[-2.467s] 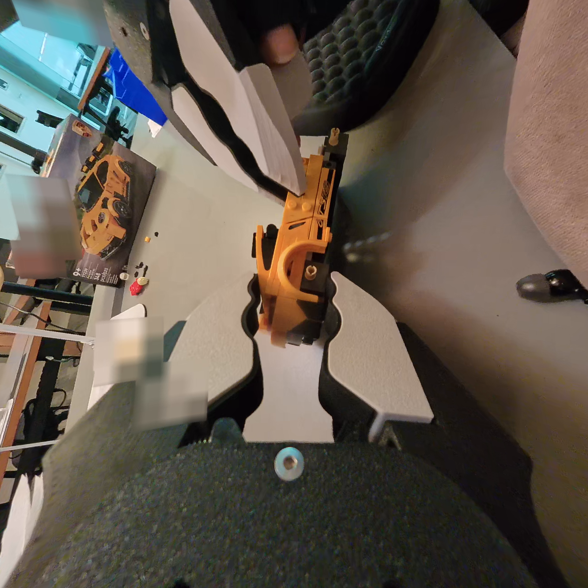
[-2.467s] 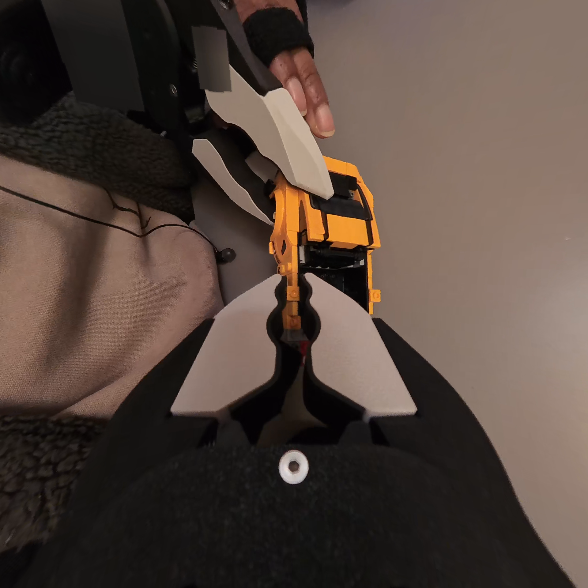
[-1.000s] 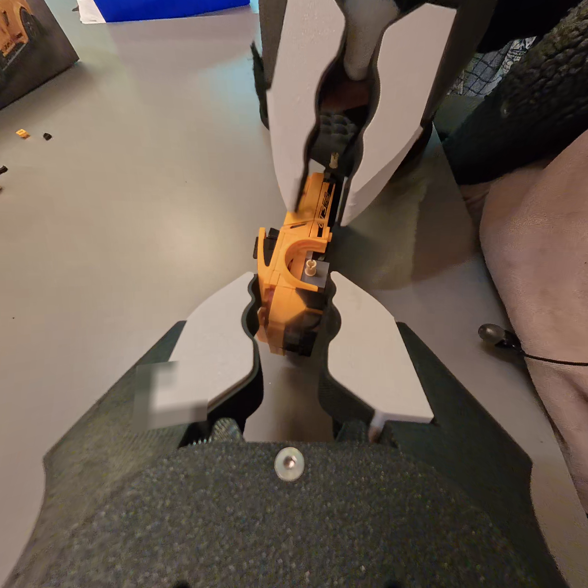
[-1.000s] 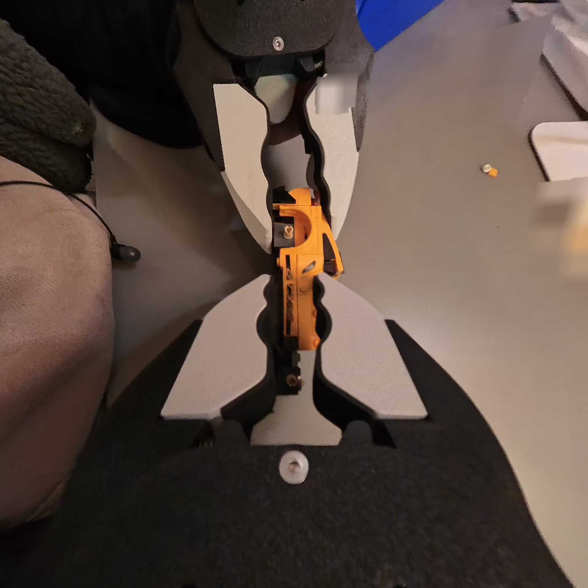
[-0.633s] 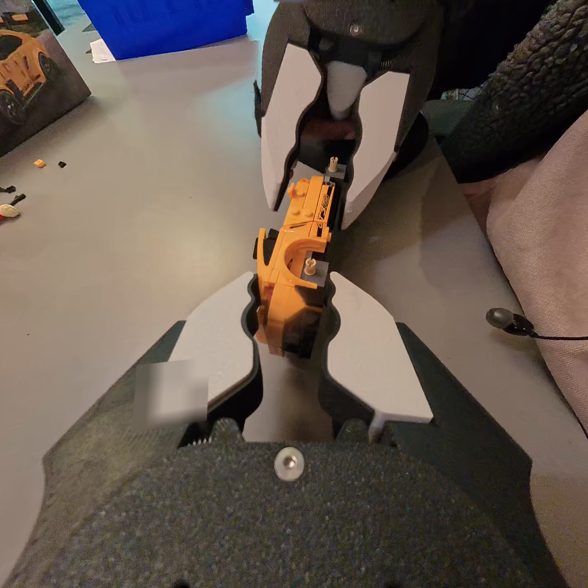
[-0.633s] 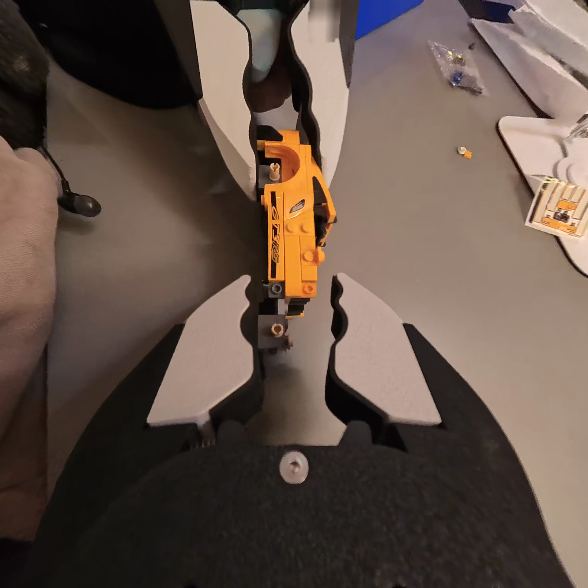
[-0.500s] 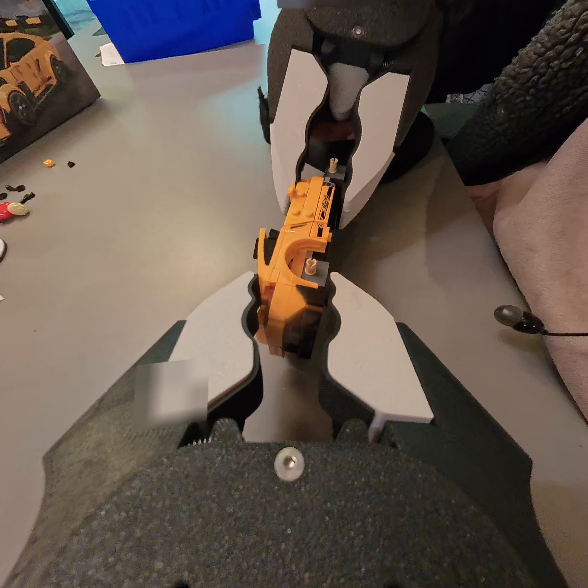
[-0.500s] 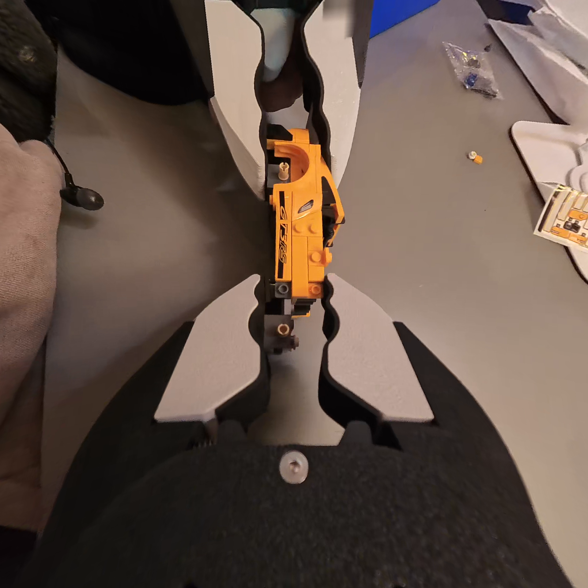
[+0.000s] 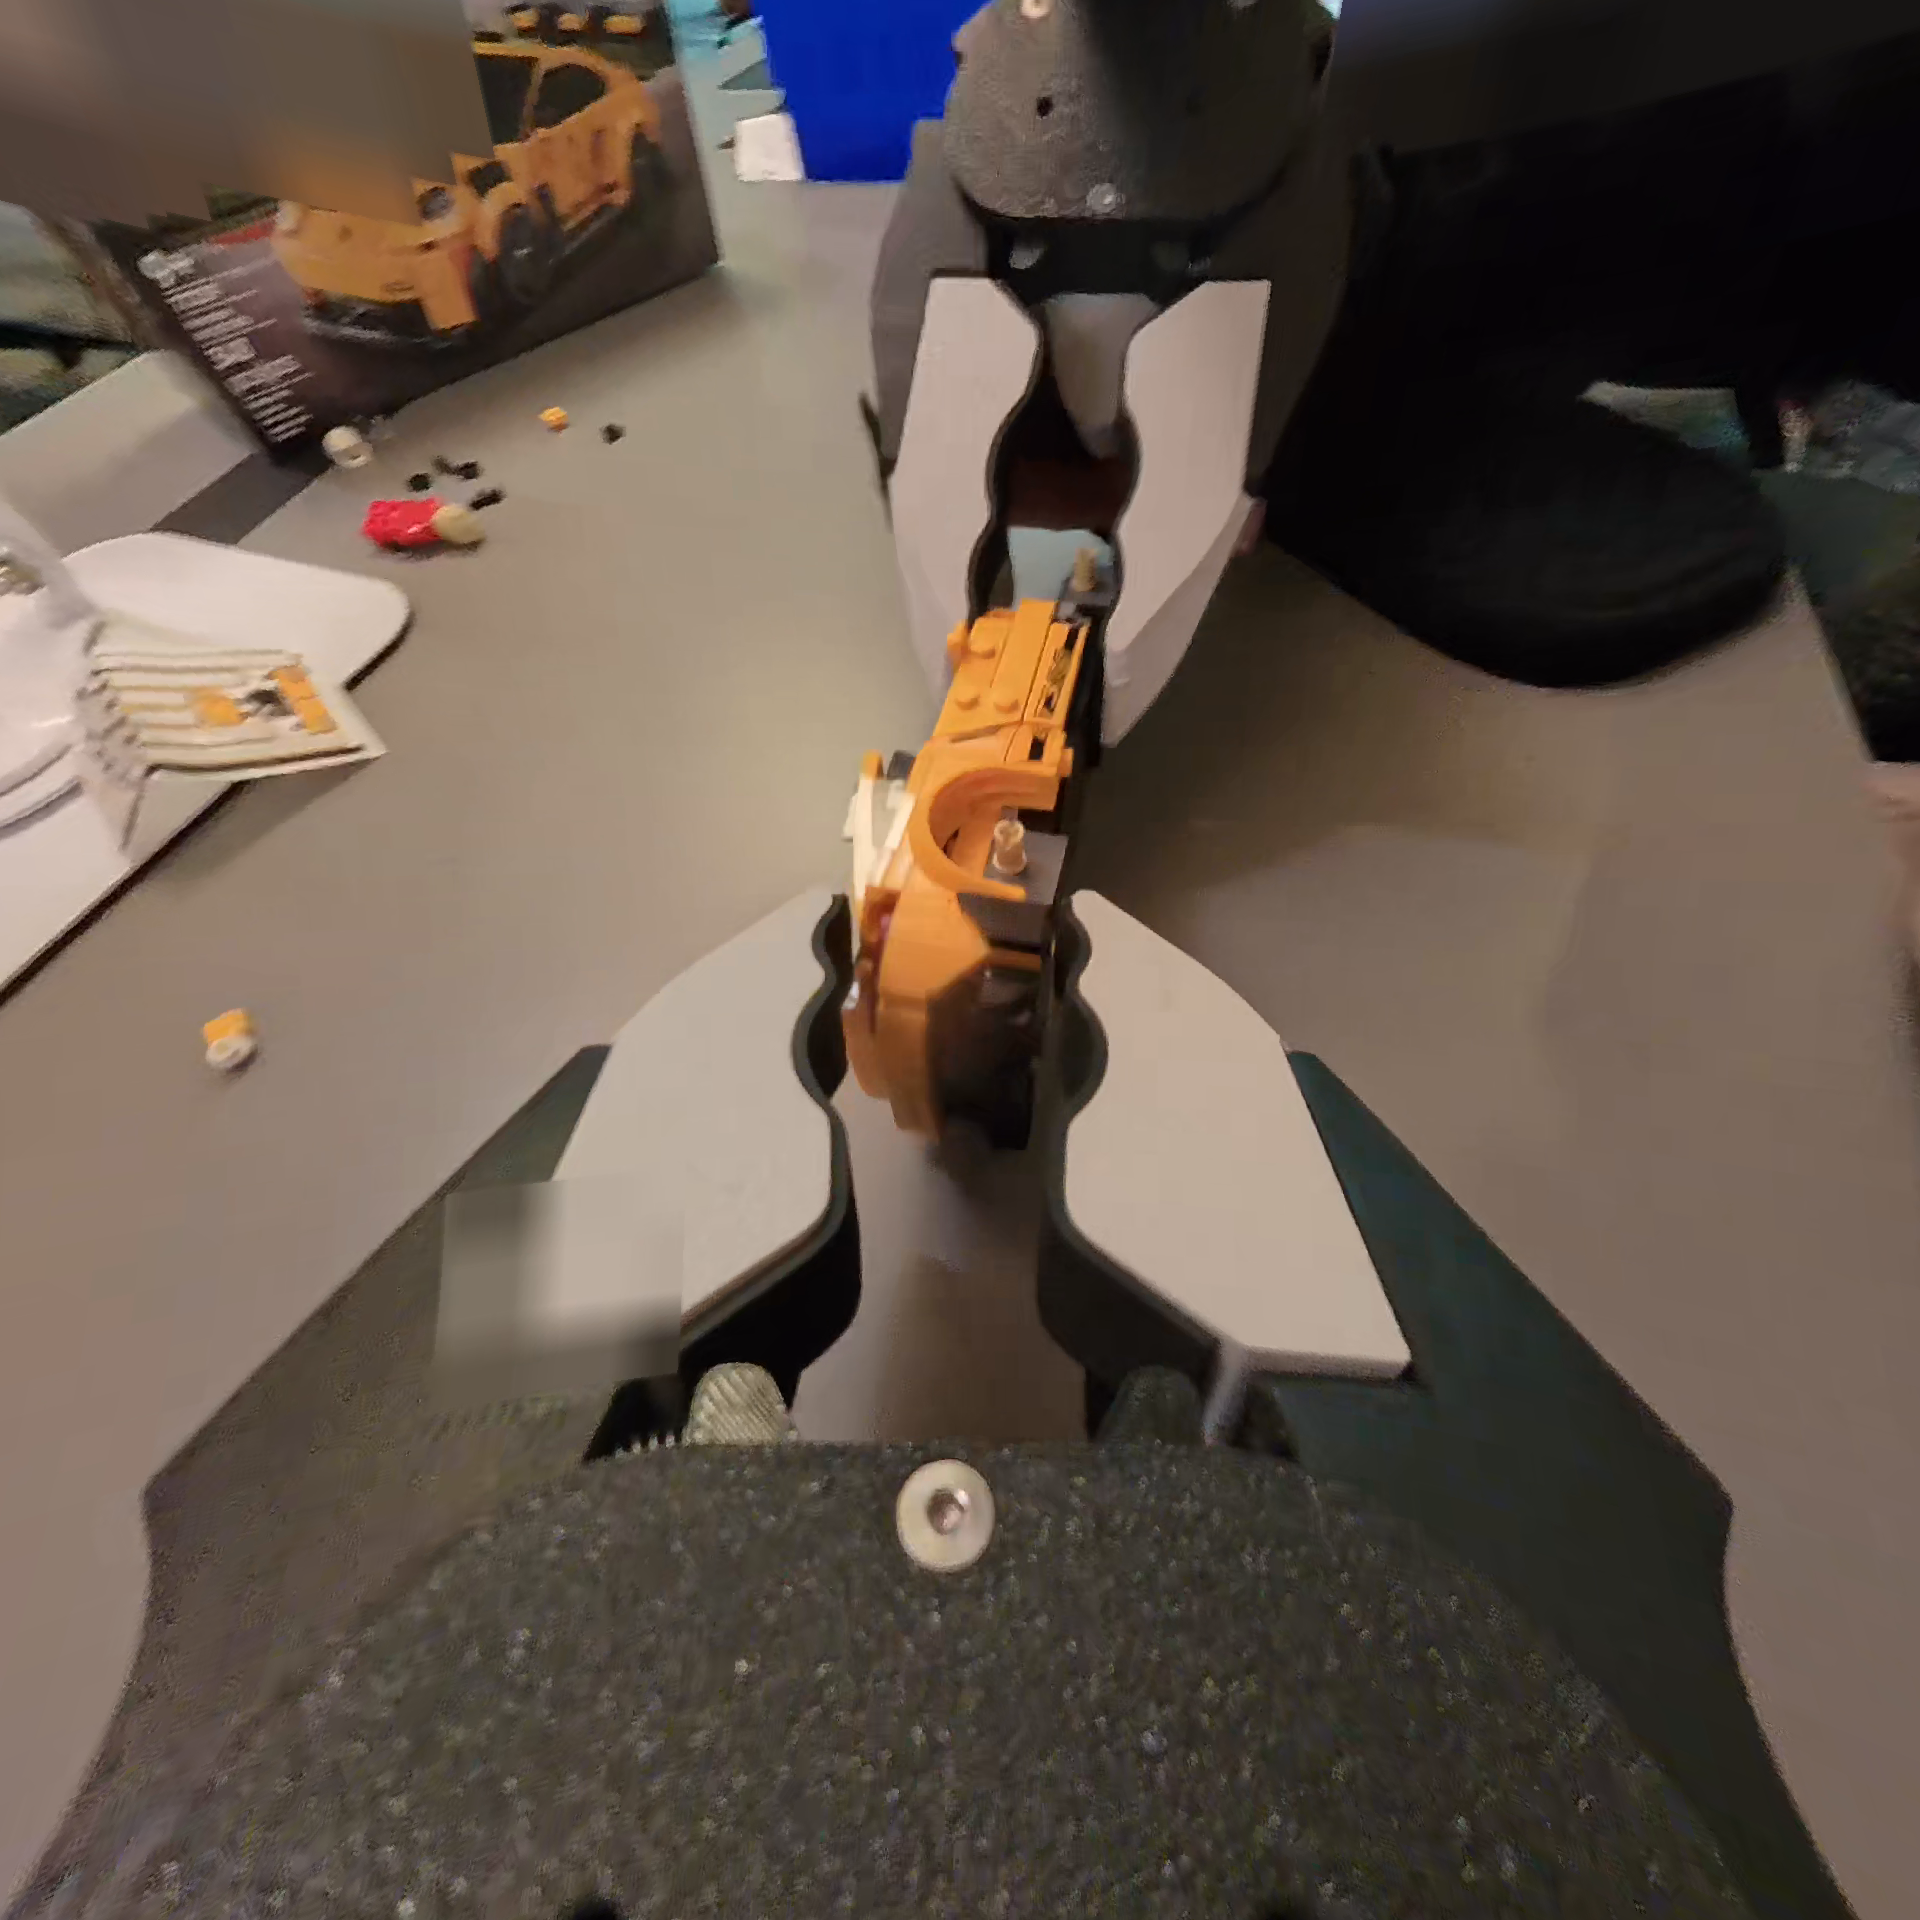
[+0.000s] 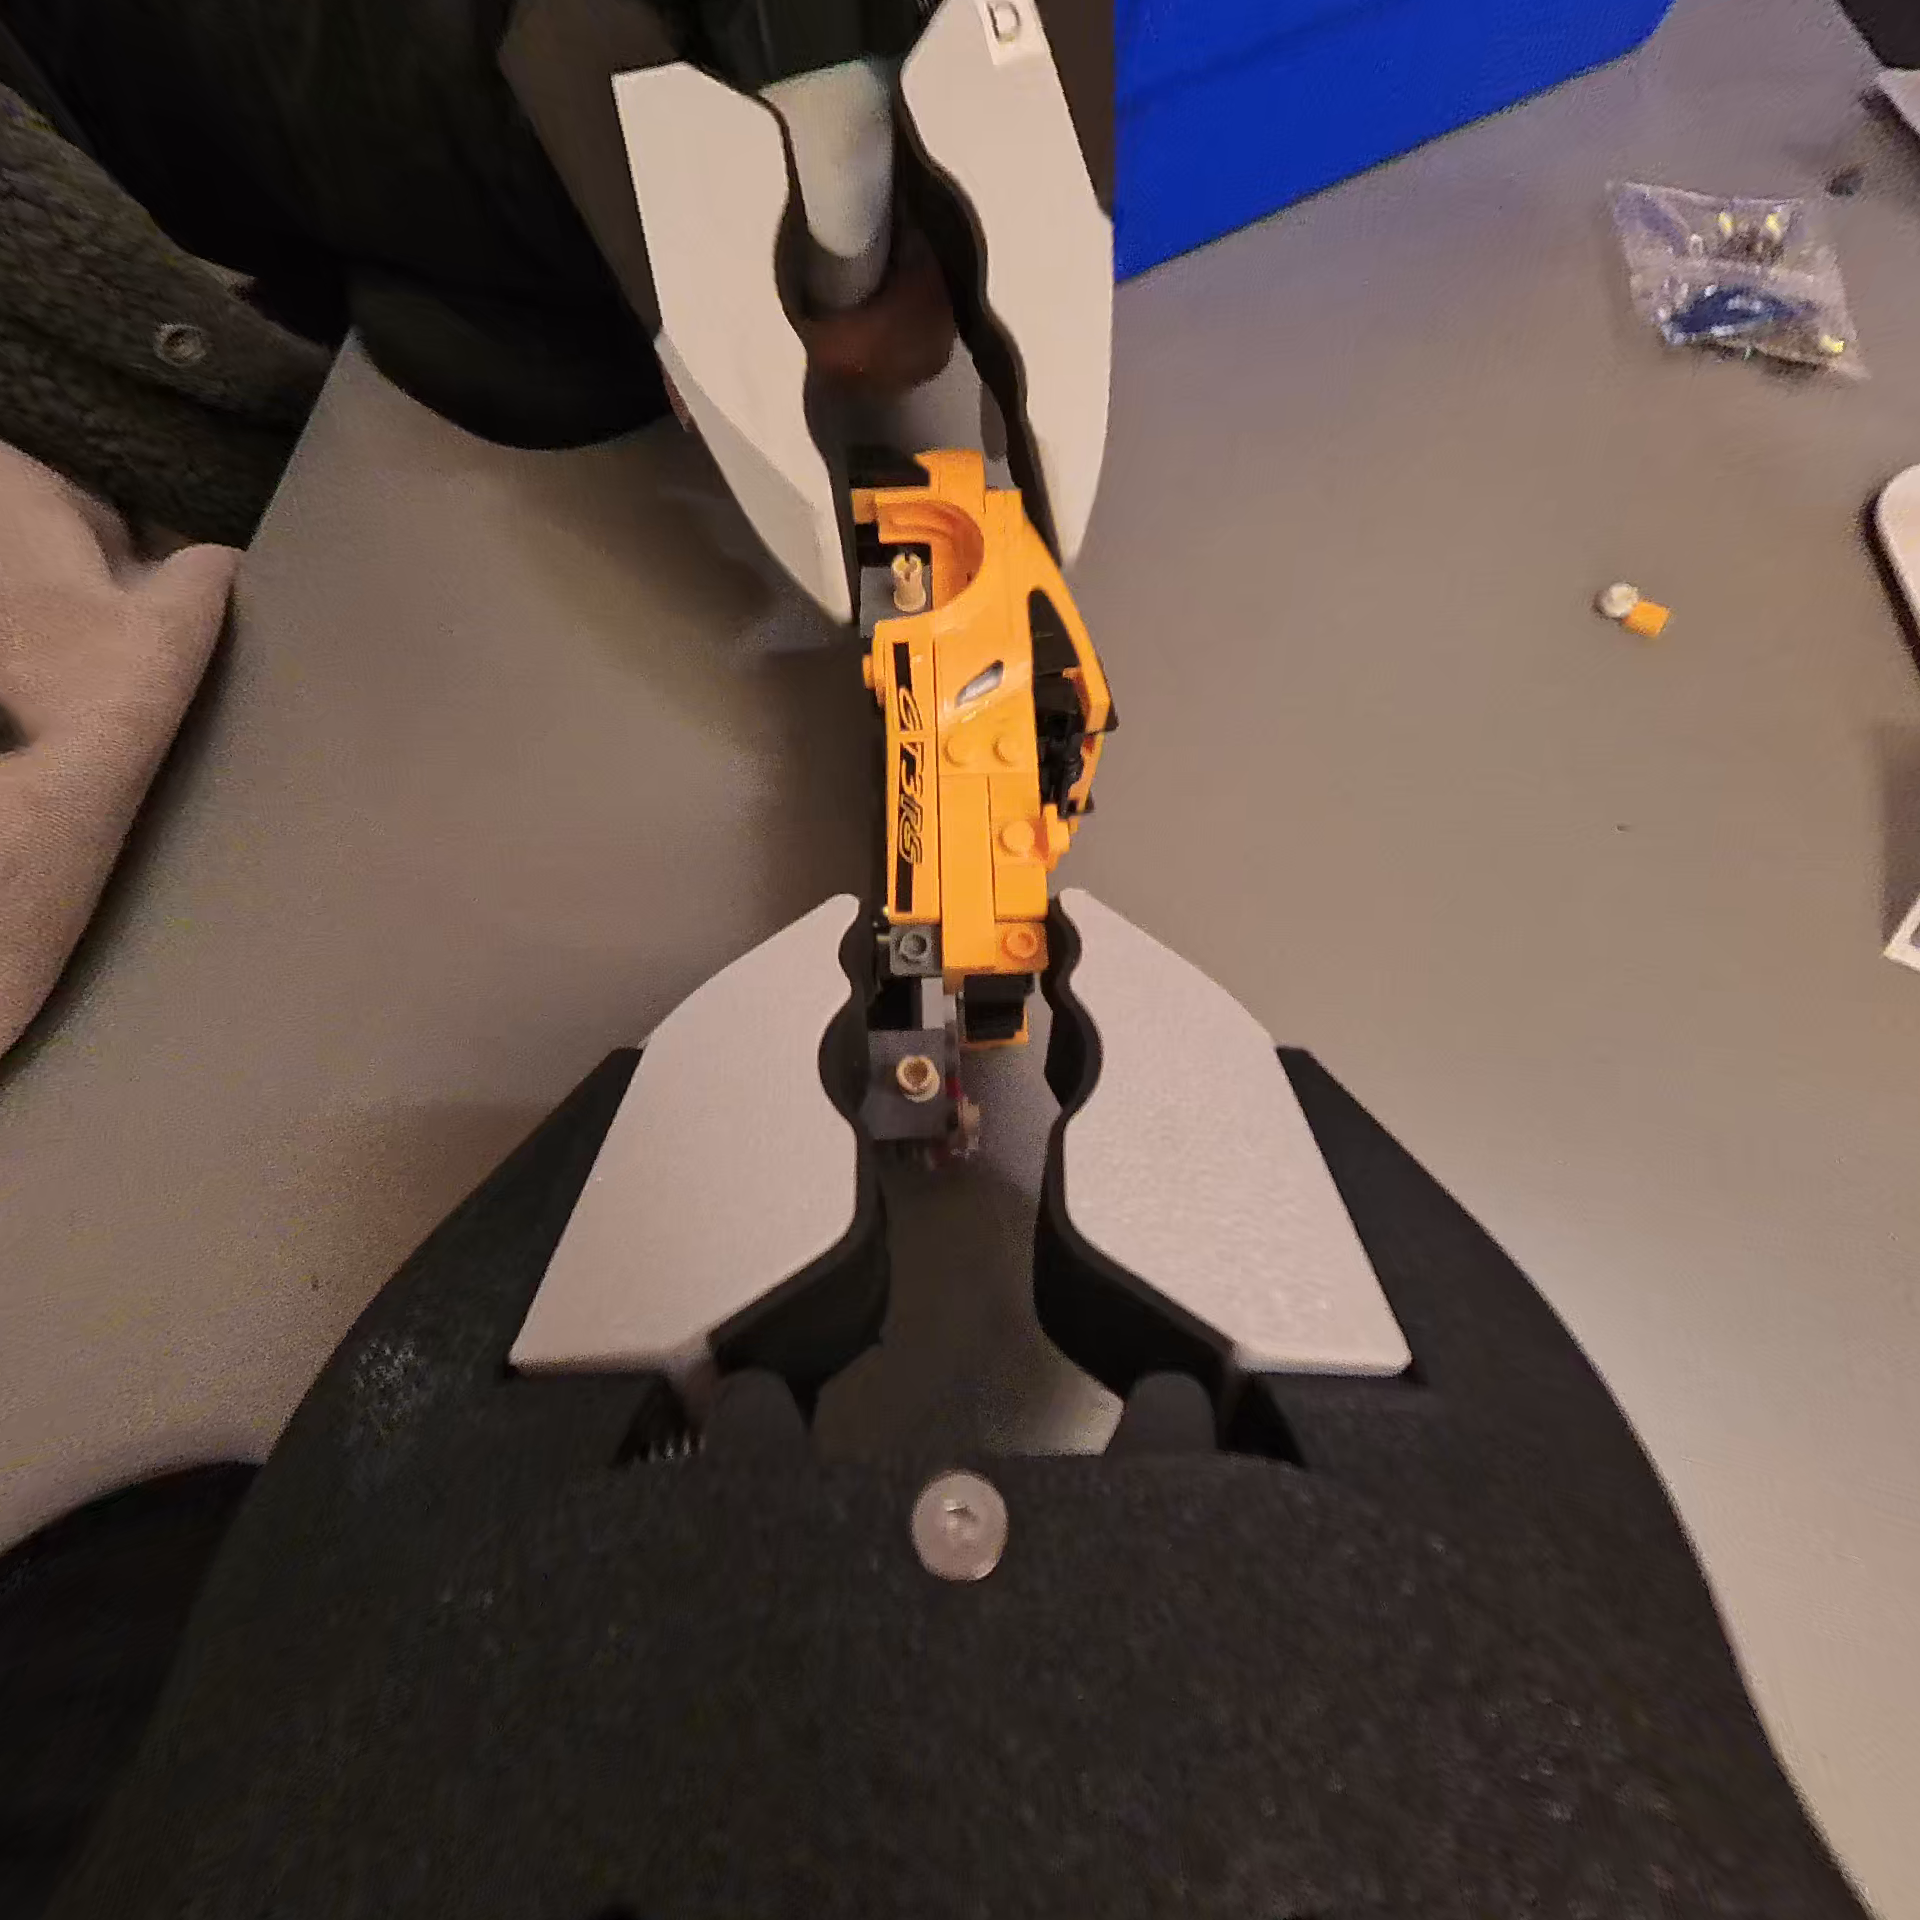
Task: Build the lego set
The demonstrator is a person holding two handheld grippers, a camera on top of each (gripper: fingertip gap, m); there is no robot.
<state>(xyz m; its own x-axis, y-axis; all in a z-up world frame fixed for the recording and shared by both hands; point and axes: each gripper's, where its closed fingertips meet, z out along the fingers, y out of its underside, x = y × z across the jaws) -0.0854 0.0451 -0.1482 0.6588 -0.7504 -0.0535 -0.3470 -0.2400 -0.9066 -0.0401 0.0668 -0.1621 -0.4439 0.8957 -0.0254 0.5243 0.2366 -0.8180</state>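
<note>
Toy car (image 9: pixel 961 935), orange and black and built from bricks, hangs lengthwise above the grey table (image 9: pixel 582 831), turned on its side and gripped at both ends. Your left gripper (image 9: pixel 948 914) points level along the car with its two fingers side by side; both pads press on the end nearest it, the orange body against the left finger (image 9: pixel 727 1049) and the black underside against the right one. The jaws stand about the car's width apart, shut on it. Your right gripper (image 10: pixel 954 914) faces the left one head-on from the car's far end. Its jaws are narrowed onto that end (image 10: pixel 966 935); the right pad touches the orange side, the left pad meets the grey and black bricks. A grey block with a tan peg (image 10: pixel 914 1081) reaches back between the fingers.

Left of the car from the left gripper's view lie a small orange piece (image 9: pixel 229 1037), a sheet of stickers (image 9: pixel 223 712) on a white tray (image 9: pixel 343 613), a red piece (image 9: pixel 400 520) and a printed box (image 9: pixel 436 229). Beyond the car stands a blue box (image 10: pixel 1351 104), with a clear bag of parts (image 10: pixel 1730 275) beside it.
</note>
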